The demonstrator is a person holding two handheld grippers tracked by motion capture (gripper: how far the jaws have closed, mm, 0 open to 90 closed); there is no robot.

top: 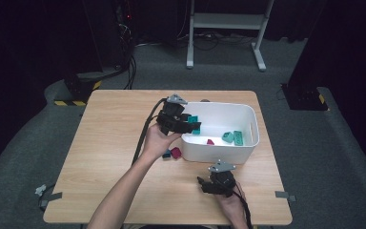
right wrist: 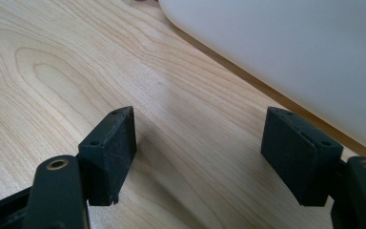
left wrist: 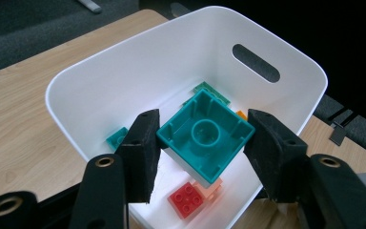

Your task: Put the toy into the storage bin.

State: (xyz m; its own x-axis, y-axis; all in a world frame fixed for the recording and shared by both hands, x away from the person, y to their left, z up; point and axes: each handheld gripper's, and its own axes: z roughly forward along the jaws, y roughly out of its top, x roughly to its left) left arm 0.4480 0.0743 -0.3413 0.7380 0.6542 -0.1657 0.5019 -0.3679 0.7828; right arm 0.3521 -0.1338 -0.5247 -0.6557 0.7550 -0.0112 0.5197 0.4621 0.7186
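At the far left of the high view, dark grey carpet and a black-and-yellow striped base (top: 71, 101) lie beyond the light wooden table (top: 109, 143), which fills the frame's middle; tape scraps sit at its lower corners. Left of centre, the left gripper (top: 190, 125) clamps a teal brick (left wrist: 205, 135), hollow underside toward its camera, held over the near-left edge of the white bin (top: 248, 143). Two small blocks (top: 172, 153) lie on the wood just left of the bin. Inside the bin are a red brick (left wrist: 187, 198) and more teal pieces. Lower right of centre, the right gripper (right wrist: 198, 152) hovers low over bare wood, jaws wide with nothing between. A white metal stand (top: 226, 24) occupies the upper middle, darkness to the right.
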